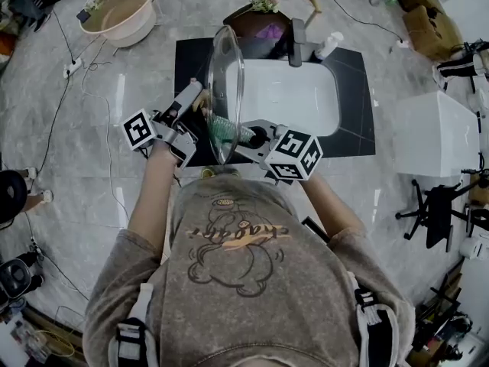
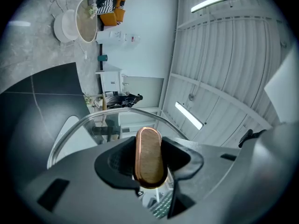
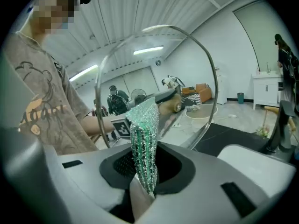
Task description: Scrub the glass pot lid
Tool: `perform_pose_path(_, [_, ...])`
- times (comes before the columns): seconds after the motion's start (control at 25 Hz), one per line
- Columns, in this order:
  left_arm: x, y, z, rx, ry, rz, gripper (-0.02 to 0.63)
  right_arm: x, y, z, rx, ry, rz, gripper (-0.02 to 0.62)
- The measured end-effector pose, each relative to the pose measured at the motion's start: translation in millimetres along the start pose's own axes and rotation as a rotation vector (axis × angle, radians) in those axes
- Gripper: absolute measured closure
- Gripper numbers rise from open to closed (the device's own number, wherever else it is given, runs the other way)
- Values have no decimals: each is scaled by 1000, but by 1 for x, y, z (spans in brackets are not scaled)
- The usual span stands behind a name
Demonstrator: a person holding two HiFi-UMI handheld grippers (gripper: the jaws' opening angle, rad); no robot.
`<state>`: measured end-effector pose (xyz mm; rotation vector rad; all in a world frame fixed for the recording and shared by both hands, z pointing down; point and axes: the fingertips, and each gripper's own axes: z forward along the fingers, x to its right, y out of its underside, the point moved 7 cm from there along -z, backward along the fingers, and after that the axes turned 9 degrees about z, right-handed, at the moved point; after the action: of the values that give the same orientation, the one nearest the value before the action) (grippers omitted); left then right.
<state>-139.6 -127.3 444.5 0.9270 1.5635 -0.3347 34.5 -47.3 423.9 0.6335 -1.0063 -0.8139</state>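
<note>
Two containers in head view. The white sink [image 1: 306, 102], set in a black counter [image 1: 353, 102], shows only bare white basin. A beige tub [image 1: 118, 10] sits on the floor well left of the sink and beyond it, brownish inside, contents not readable.

The glass lid [image 1: 227, 82] is held on edge over the sink's left rim. Left gripper [image 1: 199, 98] is on the side of it away from the sink, jaws clamped on the lid's wooden handle [image 2: 149, 155]. Right gripper [image 1: 246, 134] comes in at the sink's near edge, jaws pinched on a green glitter scrub pad [image 3: 144, 139], whose far end looks to be against the glass.

Only the left gripper view shows the handle end-on between the pads. Only the right gripper view shows the person's shirt [image 3: 32, 106] and, through the glass, the left marker cube [image 3: 121, 127]. Only the head view shows the faucet [image 1: 296, 43] at the sink's far edge.
</note>
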Motion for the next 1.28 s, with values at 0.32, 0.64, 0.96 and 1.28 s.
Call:
perform_pose_path(0.32, [-16, 9, -17, 6, -47, -44, 435, -16, -19, -23, 65, -53, 23, 505])
perform_pose_path(0.64, [-14, 22, -14, -33, -43, -47, 434, 2, -48, -41, 157, -8, 34, 505])
perform_pose_path(0.96, [-2, 28, -4, -53, -15, -58, 436, 29, -67, -40, 146, 84, -5, 505])
perform_pose_path(1.28, [0, 27, -6, -57, -18, -35, 434, 37, -70, -41, 122, 77, -47, 505])
